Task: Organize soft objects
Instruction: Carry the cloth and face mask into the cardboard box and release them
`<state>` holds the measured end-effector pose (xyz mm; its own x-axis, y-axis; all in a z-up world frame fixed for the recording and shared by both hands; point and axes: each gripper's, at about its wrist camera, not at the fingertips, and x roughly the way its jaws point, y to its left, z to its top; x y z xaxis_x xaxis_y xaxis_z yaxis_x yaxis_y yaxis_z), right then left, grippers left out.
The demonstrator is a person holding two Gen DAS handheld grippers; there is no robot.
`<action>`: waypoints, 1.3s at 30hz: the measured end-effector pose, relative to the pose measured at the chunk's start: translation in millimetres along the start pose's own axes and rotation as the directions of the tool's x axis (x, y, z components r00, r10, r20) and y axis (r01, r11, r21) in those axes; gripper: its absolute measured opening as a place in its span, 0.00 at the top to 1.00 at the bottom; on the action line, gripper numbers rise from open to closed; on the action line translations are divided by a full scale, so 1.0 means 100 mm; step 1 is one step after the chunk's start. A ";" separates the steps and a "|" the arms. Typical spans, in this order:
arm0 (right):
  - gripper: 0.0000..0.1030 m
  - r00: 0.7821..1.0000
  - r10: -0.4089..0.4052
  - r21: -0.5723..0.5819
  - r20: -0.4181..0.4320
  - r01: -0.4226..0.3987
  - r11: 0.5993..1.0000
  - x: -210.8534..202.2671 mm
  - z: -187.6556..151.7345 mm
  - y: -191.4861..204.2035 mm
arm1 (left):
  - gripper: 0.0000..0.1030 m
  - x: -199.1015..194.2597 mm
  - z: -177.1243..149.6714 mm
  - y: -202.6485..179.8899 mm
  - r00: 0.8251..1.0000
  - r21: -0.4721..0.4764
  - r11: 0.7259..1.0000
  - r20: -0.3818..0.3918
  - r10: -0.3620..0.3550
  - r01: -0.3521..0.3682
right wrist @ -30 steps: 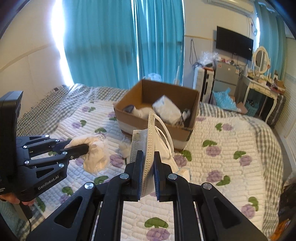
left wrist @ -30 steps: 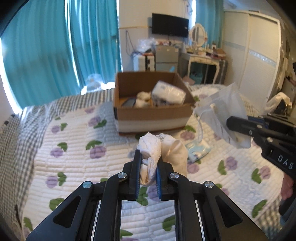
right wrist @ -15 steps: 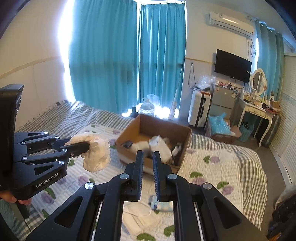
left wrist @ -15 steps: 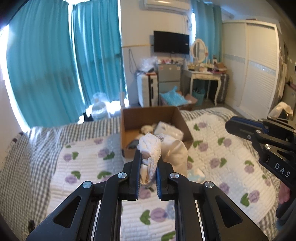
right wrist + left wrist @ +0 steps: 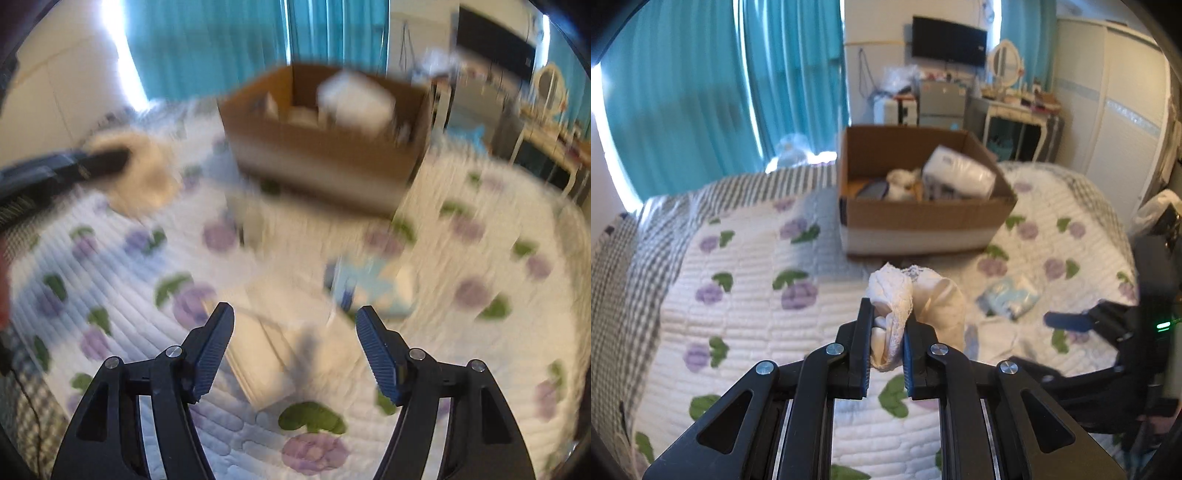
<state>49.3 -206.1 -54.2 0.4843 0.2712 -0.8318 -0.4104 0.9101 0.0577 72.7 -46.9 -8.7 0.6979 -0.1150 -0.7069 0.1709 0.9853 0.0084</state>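
Observation:
My left gripper [image 5: 885, 332] is shut on a bundle of white and cream cloth [image 5: 908, 299], held above the bed in front of the cardboard box [image 5: 916, 221]. The box holds a white wrapped pack [image 5: 956, 173] and other soft items. My right gripper [image 5: 295, 332] is open and empty, low over a white face mask [image 5: 291, 354] lying on the quilt. A light blue packet [image 5: 373, 288] lies just beyond it; it also shows in the left wrist view [image 5: 1008, 297]. The right wrist view is motion-blurred.
The flowered quilt [image 5: 738, 295] covers the bed. Teal curtains [image 5: 720, 92] hang behind it. A dresser and mirror [image 5: 1004, 66] and a white wardrobe [image 5: 1115, 92] stand at the back right.
My right gripper dropped the face mask, then opened wide and moved down toward the quilt. My left gripper rose and came back down, still holding the cloth.

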 end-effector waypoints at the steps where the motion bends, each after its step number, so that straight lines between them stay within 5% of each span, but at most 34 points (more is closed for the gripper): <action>1: 0.33 1.000 0.002 0.004 -0.030 -0.002 1.000 0.12 -0.03 0.01 | 0.88 0.00 -0.02 -0.01 1.000 0.002 1.000 -0.003 0.001 -0.001; 9: 0.34 0.990 0.002 -0.011 -0.141 -0.004 1.000 0.62 -0.17 0.07 | 0.87 0.00 -0.07 0.01 1.000 -0.011 1.000 -0.012 -0.003 0.003; 13: 0.80 0.993 -0.008 0.000 -0.115 0.008 1.000 0.50 -0.19 0.04 | 0.87 -0.08 -0.08 0.00 1.000 -0.001 1.000 -0.005 0.000 0.000; 15: 0.88 0.996 -0.017 0.005 -0.088 0.018 1.000 0.38 -0.19 0.03 | 0.87 -0.16 -0.07 0.00 1.000 0.006 1.000 0.005 0.002 -0.002; 22: 0.90 0.997 -0.018 -0.021 0.078 0.020 1.000 -0.41 0.04 0.05 | 0.87 -0.37 0.13 0.04 0.998 -0.002 1.000 0.057 0.009 -0.009; 30: 0.90 0.960 -0.047 -0.052 0.274 0.064 0.997 -1.05 1.01 -0.06 | 0.87 -0.38 0.76 0.03 0.989 0.024 0.999 0.147 0.031 -0.035; 34: 0.90 0.948 -0.049 -0.041 0.314 0.066 0.997 -1.09 1.50 -0.24 | 0.87 -0.15 1.07 0.05 0.985 0.030 0.999 0.169 0.039 -0.045; 39: 0.90 0.953 -0.064 -0.042 0.296 0.080 0.996 -0.67 2.05 -0.43 | 0.87 0.43 1.40 0.07 0.987 0.016 0.998 0.153 0.058 -0.061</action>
<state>193.2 -199.6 112.5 0.7165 0.2930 -0.6331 -0.4024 0.9149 -0.0320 201.3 -62.3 59.7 0.8049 -0.0756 -0.5886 0.1390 0.9883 0.0631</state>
